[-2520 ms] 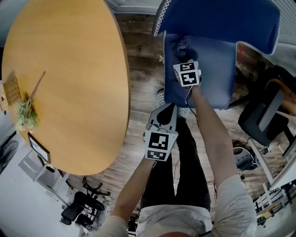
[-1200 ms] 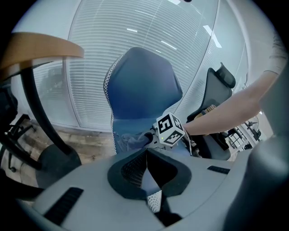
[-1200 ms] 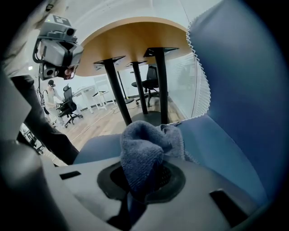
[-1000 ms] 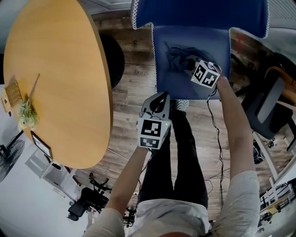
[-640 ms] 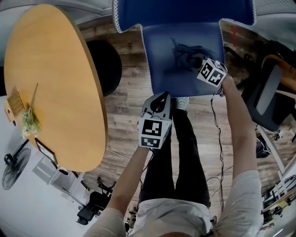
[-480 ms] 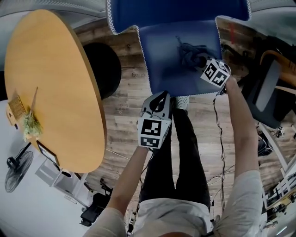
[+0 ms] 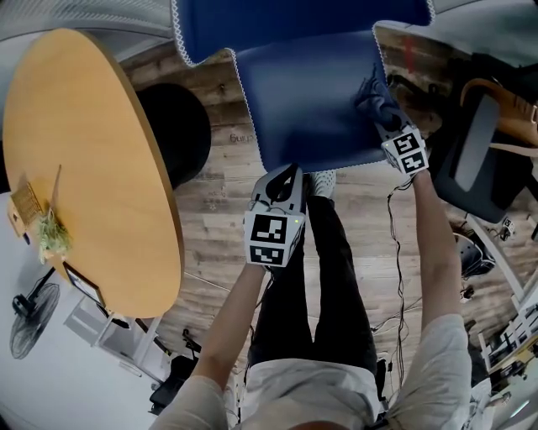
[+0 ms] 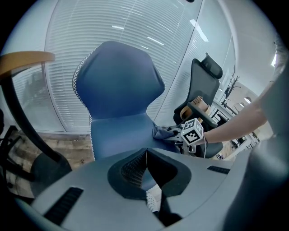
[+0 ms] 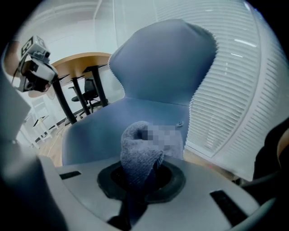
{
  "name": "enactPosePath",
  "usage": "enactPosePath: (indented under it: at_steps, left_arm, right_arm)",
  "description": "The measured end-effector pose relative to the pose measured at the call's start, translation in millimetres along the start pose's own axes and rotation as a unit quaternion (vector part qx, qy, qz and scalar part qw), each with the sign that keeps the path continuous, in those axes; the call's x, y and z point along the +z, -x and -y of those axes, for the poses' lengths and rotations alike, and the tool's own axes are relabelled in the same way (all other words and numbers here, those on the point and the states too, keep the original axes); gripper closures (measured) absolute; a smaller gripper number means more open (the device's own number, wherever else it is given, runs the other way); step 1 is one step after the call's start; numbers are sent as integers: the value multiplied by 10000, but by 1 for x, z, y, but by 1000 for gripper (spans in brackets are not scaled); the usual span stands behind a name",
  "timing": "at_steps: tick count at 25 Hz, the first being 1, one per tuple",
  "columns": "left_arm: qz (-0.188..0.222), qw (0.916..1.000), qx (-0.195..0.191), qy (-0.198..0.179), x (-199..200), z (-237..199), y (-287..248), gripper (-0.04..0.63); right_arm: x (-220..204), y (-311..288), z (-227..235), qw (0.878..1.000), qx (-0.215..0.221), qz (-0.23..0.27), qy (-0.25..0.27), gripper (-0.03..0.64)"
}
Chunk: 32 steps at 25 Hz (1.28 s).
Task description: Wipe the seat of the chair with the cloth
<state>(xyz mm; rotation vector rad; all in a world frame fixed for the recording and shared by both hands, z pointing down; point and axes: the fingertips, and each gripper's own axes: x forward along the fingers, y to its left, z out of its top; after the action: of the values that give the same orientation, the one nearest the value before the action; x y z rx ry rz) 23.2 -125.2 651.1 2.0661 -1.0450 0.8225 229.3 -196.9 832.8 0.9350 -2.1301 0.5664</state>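
Note:
The blue chair seat lies ahead of me, below its blue back. My right gripper is shut on a bunched grey-blue cloth at the seat's right edge. In the right gripper view the cloth bulges out of the gripper over the seat. My left gripper hovers shut and empty just in front of the seat's near edge. The left gripper view shows its own tips touching, with the seat, the cloth and the right gripper beyond.
A round wooden table fills the left, with a small plant near its edge. A black office chair stands close to the right of the blue chair. The person's legs and a cable are below.
My right gripper has dragged the cloth across the seat from its back left and middle to its right edge. The left gripper has stayed in place, shut.

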Motion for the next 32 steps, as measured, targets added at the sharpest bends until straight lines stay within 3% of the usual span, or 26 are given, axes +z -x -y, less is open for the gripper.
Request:
enactPosePath:
  at_steps: [2,5,11,20,26,32]
  left_arm:
    - [24,10000,6,19,-2,1,-1,568]
    - [66,9999,24,93,-4,1,-2,568]
    - [187,9991,84,374,-12,0,-4,568]
    - [222,9972,195,687,-44,-11,17,568]
    - [220,9957,260,859,-72,-19,29,568]
    - [228,9951,256,925,-88,-26,42,568]
  right_arm:
    - [-7,7,5,9977,-245,182,-597,569]
    - [-14,14,9,9850,-650,494,-1521,569]
    - [-19,19,6,9658,-1187,666,-2209,569]
    - [-21,19,-11,9611,-1483,565,-2260,568]
    - [-15,13,-45,9663,-1365,510,-2125,568]
    - [-10,7,-62,9635,-1662,463,-2045,569]
